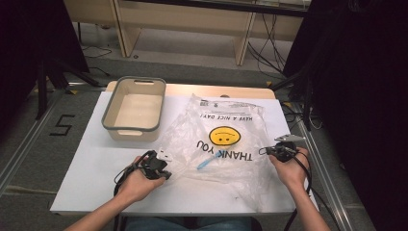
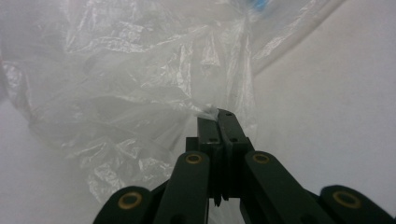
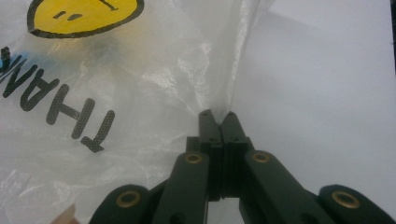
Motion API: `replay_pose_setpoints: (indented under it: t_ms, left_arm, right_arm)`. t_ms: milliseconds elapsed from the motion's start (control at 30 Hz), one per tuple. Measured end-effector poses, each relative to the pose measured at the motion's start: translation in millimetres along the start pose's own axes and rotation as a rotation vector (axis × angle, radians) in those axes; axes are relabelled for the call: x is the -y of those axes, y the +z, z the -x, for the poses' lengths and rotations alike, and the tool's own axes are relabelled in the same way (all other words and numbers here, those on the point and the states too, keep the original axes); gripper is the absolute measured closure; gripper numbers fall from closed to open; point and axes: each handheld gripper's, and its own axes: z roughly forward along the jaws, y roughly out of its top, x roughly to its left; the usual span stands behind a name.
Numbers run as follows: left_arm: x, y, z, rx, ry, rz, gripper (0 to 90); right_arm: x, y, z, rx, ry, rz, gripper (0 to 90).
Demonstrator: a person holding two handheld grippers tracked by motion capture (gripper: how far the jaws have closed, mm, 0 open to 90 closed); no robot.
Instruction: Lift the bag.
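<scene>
A clear plastic bag (image 1: 221, 139) printed with a yellow smiley face and "THANK YOU" lies spread on the white table (image 1: 91, 159), with a blue object (image 1: 206, 160) inside it. My left gripper (image 1: 165, 174) is shut, pinching the bag's crumpled left edge (image 2: 140, 107) between its jaws (image 2: 217, 114). At the bag's right edge, my right gripper (image 1: 269, 151) is shut on the thin film (image 3: 140, 93), which rises from between its closed jaws (image 3: 218, 114). A hand holds each gripper from below.
A beige tub with a grey rim (image 1: 134, 108) stands at the table's back left, beside the bag. The floor left of the table bears a black "5" mark (image 1: 62, 125). Wooden furniture legs (image 1: 243, 38) stand beyond the table's far edge.
</scene>
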Motion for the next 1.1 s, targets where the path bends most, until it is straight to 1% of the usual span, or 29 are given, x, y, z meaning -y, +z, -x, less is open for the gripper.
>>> replay_pose_setpoints:
  t_ms: [100,267,500,567,667,767,900,967,1033,1100]
  left_arm:
    - [-3.6,2.0,5.0,0.013,0.009,0.008,89.2]
    - [-9.6,5.7,12.9,0.021,0.030,0.020,89.2]
    - [-14.4,8.8,14.6,0.024,0.032,0.041,89.1]
    - [-15.3,9.6,15.0,0.025,0.029,0.049,89.1]
    - [-15.8,11.5,14.3,0.032,0.038,0.047,89.0]
    - [-15.8,12.3,14.0,0.036,0.040,0.053,88.7]
    - [-15.8,10.4,14.8,0.040,0.046,0.068,87.0]
    - [-15.3,8.5,14.8,0.044,0.046,0.073,84.1]
    - [-14.8,5.5,14.3,0.045,0.052,0.082,80.1]
    - [-14.1,1.3,12.8,0.036,0.055,0.095,75.4]
  right_arm:
    - [-3.0,3.0,0.8,0.010,0.000,0.009,90.0]
    - [-8.5,9.1,2.6,0.029,-0.005,0.027,90.0]
    - [-15.0,21.0,2.7,0.051,-0.012,0.037,90.0]
    - [-15.9,23.7,3.2,0.054,-0.007,0.040,90.0]
    - [-15.7,26.8,4.7,0.058,-0.008,0.037,89.4]
    - [-15.3,27.1,5.2,0.060,-0.006,0.039,86.2]
    - [-15.7,23.0,6.4,0.062,0.004,0.054,79.4]
    - [-15.5,19.8,6.8,0.062,0.005,0.060,75.6]
    - [-15.3,14.2,6.7,0.071,0.006,0.073,71.3]
    - [-15.3,7.3,7.2,0.077,0.002,0.084,67.3]
